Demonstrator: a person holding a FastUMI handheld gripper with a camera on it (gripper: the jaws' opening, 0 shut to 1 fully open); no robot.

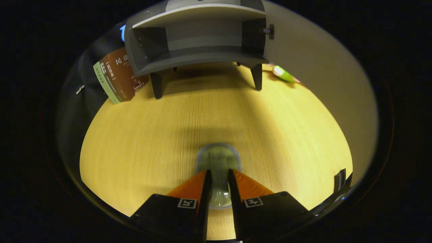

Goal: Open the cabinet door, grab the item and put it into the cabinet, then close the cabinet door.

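Wooden table (141,141) stretches out ahead of you, pale yellow with fine grain, lit from above. Your gripper (219,175) points forward and down along it, and between its two fingers (206,189) stands a small clear glass cup (218,162) with a greyish rim, resting on the tabletop. The fingers run close along either side of the cup, narrowed around it; whether both actually press on the glass you cannot tell from this view. Part of the cup's round rim shows just beyond the fingertips.

Well beyond the cup, at the far side of the table, stands a small grey cabinet (199,44) on short dark legs. Its door (266,20) is swung open to the right, with a small dark knob (269,31) showing at the door's edge, and the inside looks like a single bare shelf space. To the left of the cabinet, touching or just beside its leg, a brown and green box (118,76) leans at a tilt. To the right of the cabinet, near its right leg, a small green and white object (282,74) lies on the table; it is too small to identify
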